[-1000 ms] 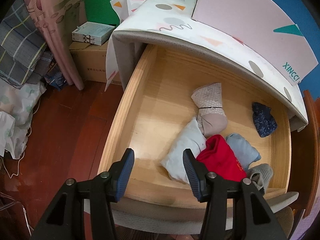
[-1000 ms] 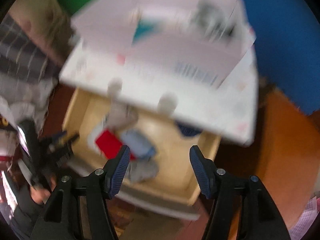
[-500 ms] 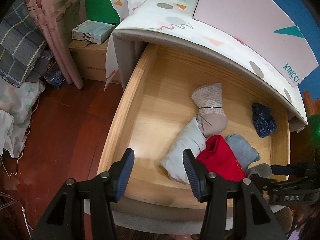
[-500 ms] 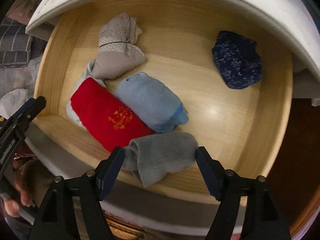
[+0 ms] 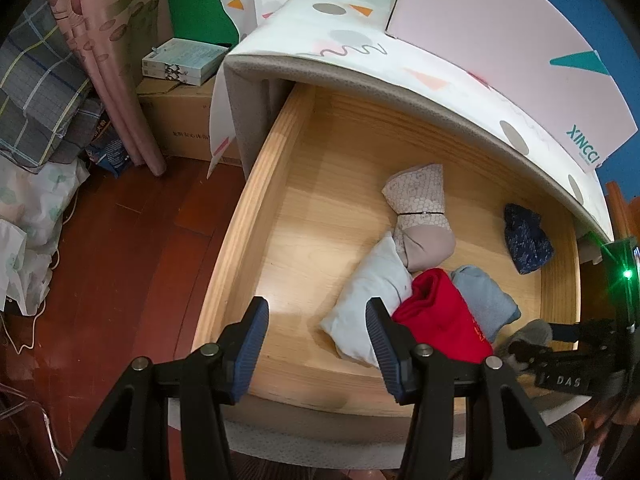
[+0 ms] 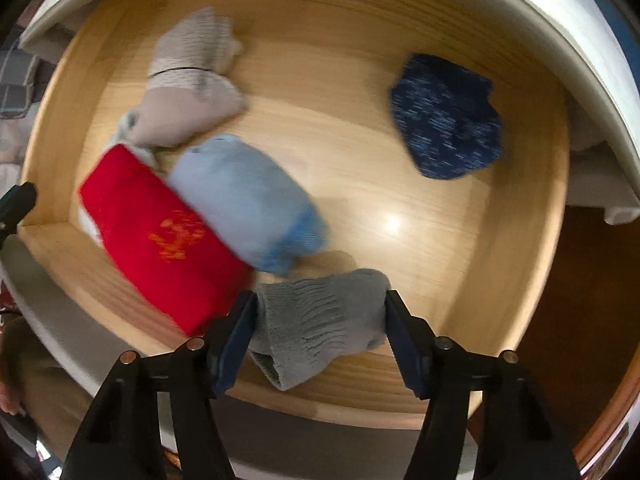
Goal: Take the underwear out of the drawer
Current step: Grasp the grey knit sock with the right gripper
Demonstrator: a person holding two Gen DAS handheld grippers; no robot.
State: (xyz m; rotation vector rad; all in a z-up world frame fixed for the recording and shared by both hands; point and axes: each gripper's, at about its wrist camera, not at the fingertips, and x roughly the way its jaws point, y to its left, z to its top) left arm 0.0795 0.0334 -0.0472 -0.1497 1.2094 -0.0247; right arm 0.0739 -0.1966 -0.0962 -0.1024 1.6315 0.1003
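The open wooden drawer (image 5: 256, 216) holds several rolled garments. In the right wrist view a grey ribbed roll (image 6: 316, 324) lies at the drawer's front, between the fingers of my right gripper (image 6: 320, 312), which is open around it, both pads at its sides. A red roll (image 6: 160, 240), a light blue roll (image 6: 244, 200), a beige roll (image 6: 188, 96) and a dark blue speckled roll (image 6: 446, 128) lie behind. My left gripper (image 5: 316, 320) is open and empty above the drawer's front left, near a white roll (image 5: 368, 292).
The cabinet top (image 5: 360, 48) carries a patterned cover and a pink box (image 5: 500, 40). Left of the drawer are red wood floor (image 5: 120, 260), a cardboard box (image 5: 180, 120), a curtain (image 5: 116, 60) and piled fabric (image 5: 36, 92).
My right gripper has come down into the drawer's front and its fingers now straddle the grey roll. The left gripper has not moved.
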